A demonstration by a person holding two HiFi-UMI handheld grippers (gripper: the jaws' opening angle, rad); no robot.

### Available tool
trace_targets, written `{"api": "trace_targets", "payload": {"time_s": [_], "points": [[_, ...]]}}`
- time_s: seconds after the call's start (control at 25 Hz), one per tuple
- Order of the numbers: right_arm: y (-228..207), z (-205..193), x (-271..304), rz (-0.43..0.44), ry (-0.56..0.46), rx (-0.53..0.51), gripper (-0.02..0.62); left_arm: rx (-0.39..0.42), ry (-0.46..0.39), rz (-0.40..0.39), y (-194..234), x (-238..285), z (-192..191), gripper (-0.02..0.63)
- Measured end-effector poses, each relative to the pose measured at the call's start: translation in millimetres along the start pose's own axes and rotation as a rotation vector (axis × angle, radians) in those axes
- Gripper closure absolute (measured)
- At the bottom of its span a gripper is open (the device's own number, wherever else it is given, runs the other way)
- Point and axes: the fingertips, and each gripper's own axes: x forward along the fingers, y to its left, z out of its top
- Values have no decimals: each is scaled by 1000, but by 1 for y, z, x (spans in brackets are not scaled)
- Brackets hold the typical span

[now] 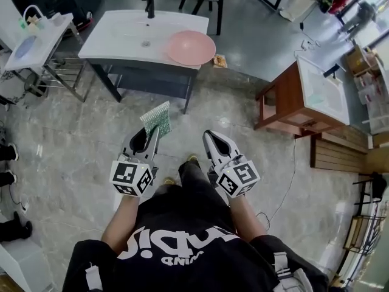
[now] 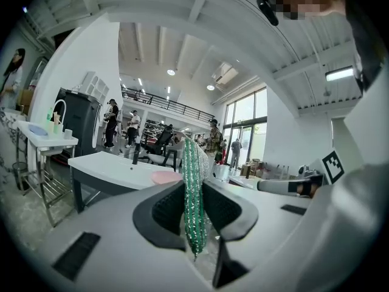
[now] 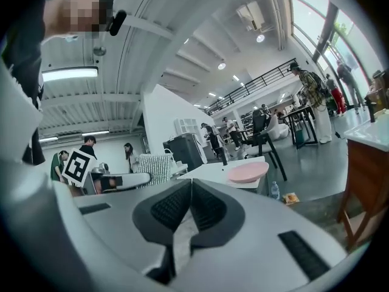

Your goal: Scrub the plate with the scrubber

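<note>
A pink plate [image 1: 191, 47] rests on the right part of a white sink counter [image 1: 115, 38], well ahead of both grippers; it also shows as a pink plate [image 2: 166, 176] in the left gripper view and a pink plate [image 3: 247, 172] in the right gripper view. My left gripper [image 1: 150, 132] is shut on a green glittery scrubber [image 1: 157, 118], which stands upright between the pads as the scrubber [image 2: 192, 193]. My right gripper [image 1: 211, 136] is shut with nothing between its jaws. Both are held in front of the person, above the floor.
A black faucet [image 1: 149, 5] stands at the back of the sink counter. A second small sink stand [image 1: 33, 38] is at the far left. A wooden cabinet with a white basin [image 1: 304, 99] stands to the right. Several people stand in the hall beyond.
</note>
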Motion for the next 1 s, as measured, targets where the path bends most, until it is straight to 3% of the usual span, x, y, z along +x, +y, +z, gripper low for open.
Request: {"api": "trace_targets", "payload": {"time_s": [0.48,1.0], "points": [[-31,8,54,-3,-19,28,575,7,-11,-23,36,52,12,509],[-111,44,149,23,14,7,575,-9,35,-38,78,166,34,509]]}}
